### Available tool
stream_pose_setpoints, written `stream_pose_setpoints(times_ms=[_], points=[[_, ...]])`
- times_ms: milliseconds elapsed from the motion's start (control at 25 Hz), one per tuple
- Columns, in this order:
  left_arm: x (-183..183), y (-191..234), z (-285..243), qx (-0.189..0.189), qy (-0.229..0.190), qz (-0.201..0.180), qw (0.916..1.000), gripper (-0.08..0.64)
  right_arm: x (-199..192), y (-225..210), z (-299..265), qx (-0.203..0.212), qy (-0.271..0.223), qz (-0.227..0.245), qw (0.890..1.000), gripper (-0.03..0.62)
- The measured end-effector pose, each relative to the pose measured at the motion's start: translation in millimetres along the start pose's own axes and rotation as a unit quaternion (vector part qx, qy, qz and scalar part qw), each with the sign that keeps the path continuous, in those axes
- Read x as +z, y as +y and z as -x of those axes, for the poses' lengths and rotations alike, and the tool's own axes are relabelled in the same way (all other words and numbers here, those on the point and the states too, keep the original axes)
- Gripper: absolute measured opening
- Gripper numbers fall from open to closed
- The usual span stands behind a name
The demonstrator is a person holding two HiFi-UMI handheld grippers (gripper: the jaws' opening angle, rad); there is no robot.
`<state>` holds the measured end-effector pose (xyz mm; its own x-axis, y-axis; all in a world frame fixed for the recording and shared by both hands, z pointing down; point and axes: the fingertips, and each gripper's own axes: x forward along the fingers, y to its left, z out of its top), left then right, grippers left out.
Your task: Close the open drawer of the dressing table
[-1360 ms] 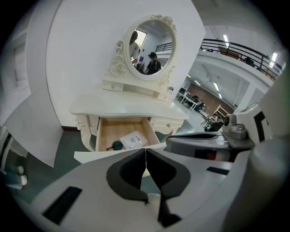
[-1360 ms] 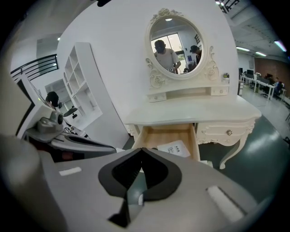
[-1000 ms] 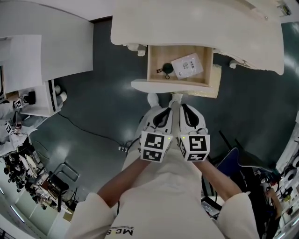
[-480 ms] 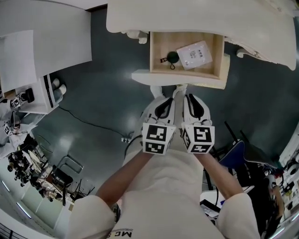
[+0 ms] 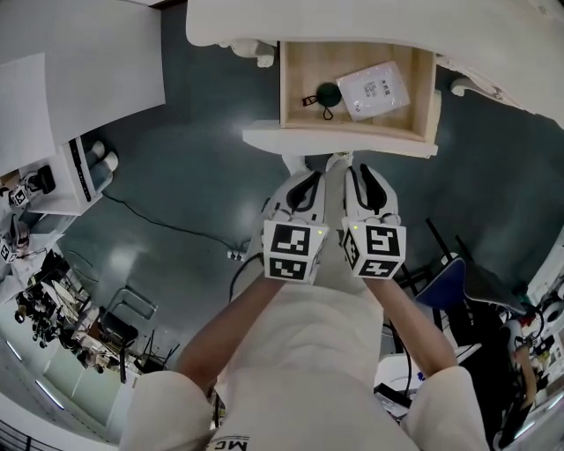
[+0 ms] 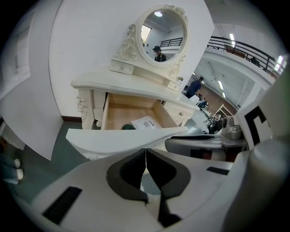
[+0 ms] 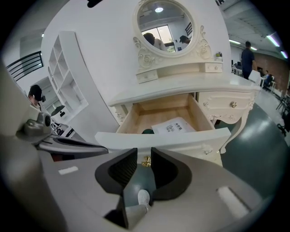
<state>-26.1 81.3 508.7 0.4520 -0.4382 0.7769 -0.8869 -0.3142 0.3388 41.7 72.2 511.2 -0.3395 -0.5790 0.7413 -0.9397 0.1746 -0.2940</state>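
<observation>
The wooden drawer (image 5: 357,62) is sticking out of the white dressing table (image 5: 352,19); its smooth white front (image 5: 339,141) is curving toward the person; a flat white packet (image 5: 379,90) and a dark round thing (image 5: 328,92) are lying inside. The left gripper (image 6: 146,150) is pressing its jaws together on nothing; the right gripper (image 7: 144,148) is opening its jaws a little, with the small gold knob (image 7: 147,161) showing in the gap, unpinched. A black cable (image 5: 167,233) is trailing across the dark floor (image 5: 203,167).

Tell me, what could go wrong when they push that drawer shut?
The right gripper, jaws opening with nothing gripped, is lined up with the gold knob; it could snag there instead of pushing the drawer front. A hard shove could also slide the white packet about inside.
</observation>
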Motion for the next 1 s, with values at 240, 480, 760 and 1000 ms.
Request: stream_pose_setpoints(times_ms=[240,480,760,1000], points=[[-9,11,-11,0.005,0.001,0.007,1.0,0.011,-8,-3,-11,-0.004,0.004,0.0,1.0,0.083],[-13,12,-21,-0.001,0.005,0.001,1.0,0.011,-12,-4,-20,-0.001,0.008,-0.004,1.0,0.14],[-19,24,-33,0.012,0.014,0.001,0.9998,0.011,-10,-13,-30,-0.009,0.008,-0.01,1.0,0.153],[-16,28,-35,0.014,0.016,-0.007,0.9997,0.011,-6,-15,-34,-0.012,0.005,0.005,1.0,0.155]])
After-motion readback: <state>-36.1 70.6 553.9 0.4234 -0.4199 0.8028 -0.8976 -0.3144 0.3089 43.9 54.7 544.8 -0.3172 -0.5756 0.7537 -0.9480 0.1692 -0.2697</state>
